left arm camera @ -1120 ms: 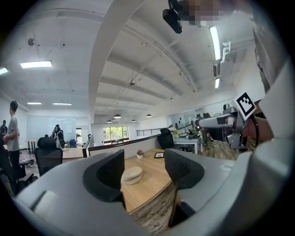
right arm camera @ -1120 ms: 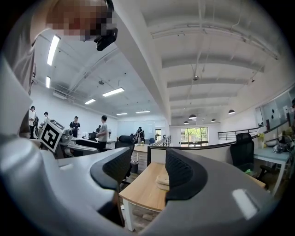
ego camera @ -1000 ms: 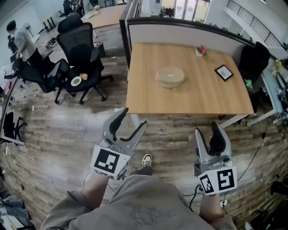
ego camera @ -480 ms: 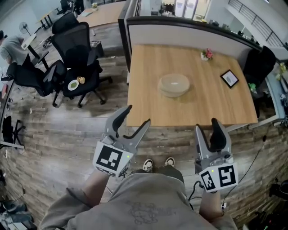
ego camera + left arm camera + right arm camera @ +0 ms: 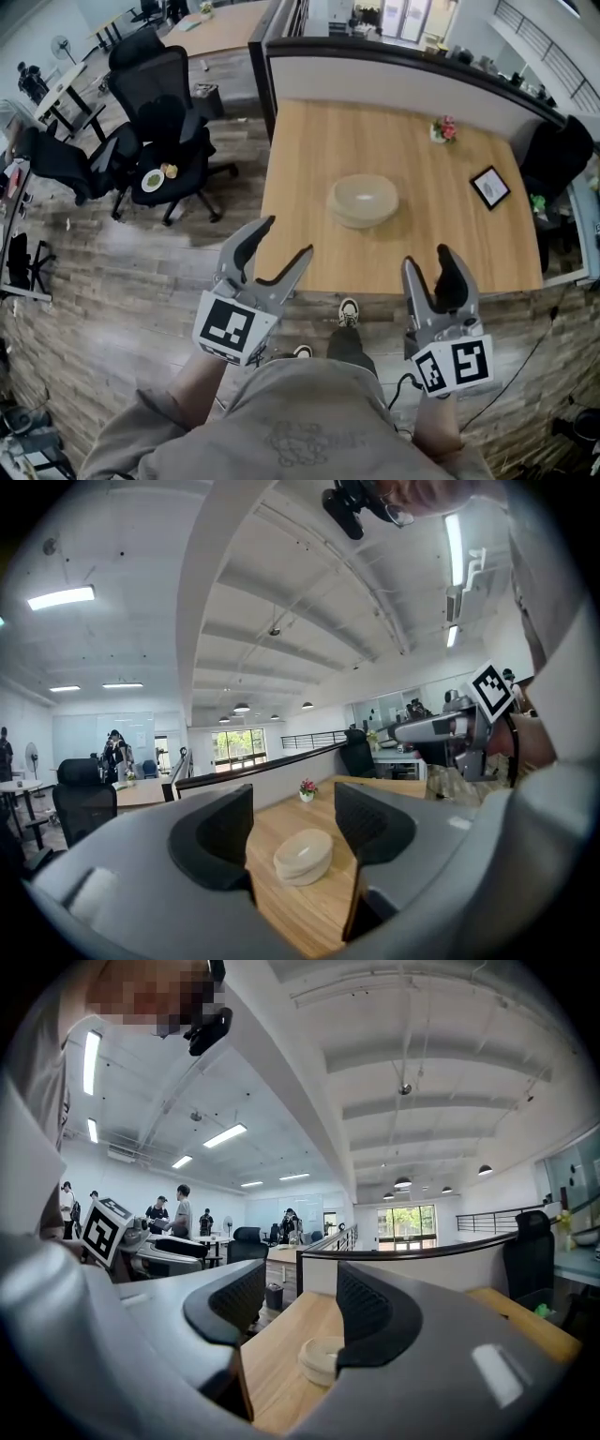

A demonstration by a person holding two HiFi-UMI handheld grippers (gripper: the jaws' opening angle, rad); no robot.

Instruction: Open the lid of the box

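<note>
The box (image 5: 362, 200), a round, pale beige container, sits with its lid (image 5: 363, 190) seated flat on top, roughly in the middle of the wooden worktop (image 5: 300, 159) and a little toward its near edge, with bare wood all round it. Farther back and to the right on the same worktop stand a small flower pot (image 5: 443, 128) near the far edge and a dark picture frame (image 5: 491, 187) near the right edge, both well apart from the box. A low partition (image 5: 375, 70) runs along the far side of the worktop. Near the person, short of the worktop's near edge, the left hand-held gripper (image 5: 284, 239) is raised with its two jaws spread wide and nothing between them; in the left gripper view (image 5: 293, 817) the box (image 5: 302, 855) shows through the gap, well beyond the jaws. The right hand-held gripper (image 5: 427, 259) is raised to the right of it, also short of the near edge, its jaws apart and empty; in the right gripper view (image 5: 300, 1307) the box (image 5: 321, 1358) appears low in the gap, partly hidden behind one jaw. Neither touches the box. Between the two, a shoe (image 5: 348, 310) shows on the plank floor (image 5: 141, 281). To the far left stand black office chairs (image 5: 164, 103), one carrying a small plate (image 5: 153, 178) on its seat.
</note>
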